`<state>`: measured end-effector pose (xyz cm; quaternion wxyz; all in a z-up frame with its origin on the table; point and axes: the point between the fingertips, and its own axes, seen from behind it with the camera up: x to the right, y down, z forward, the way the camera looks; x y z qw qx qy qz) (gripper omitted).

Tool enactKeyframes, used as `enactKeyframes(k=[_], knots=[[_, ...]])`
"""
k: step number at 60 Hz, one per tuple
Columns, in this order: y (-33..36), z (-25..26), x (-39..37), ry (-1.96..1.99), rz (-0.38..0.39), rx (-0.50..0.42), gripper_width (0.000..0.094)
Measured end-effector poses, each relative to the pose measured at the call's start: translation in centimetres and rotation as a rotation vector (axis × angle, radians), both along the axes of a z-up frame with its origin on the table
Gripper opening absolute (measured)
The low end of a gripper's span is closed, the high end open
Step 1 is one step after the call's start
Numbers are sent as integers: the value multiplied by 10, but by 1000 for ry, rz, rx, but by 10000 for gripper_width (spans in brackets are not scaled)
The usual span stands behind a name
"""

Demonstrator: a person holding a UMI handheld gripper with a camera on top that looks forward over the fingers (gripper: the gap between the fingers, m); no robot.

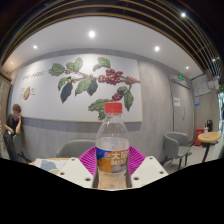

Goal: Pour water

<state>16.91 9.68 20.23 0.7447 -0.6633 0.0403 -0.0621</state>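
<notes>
While the gripper (112, 172) is raised clear of any table, its magenta pads (92, 158) pinch a red-capped plastic water bottle (112, 143) upright between the fingers, presumably held level so nothing spills before pouring.

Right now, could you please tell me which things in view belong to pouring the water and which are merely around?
For the job:
- water bottle, red cap on, upright between the fingers
- tongs, pink pads at the bottle's sides

Just around:
- chairs
- small table
- leaf mural
- person seated by the wall
</notes>
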Motion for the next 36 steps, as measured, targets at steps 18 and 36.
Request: enactKeyframes(k=[18,36], knots=[[35,-32,-45,-28,98,-83,382],[50,-60,-40,-13,103,-147,452]])
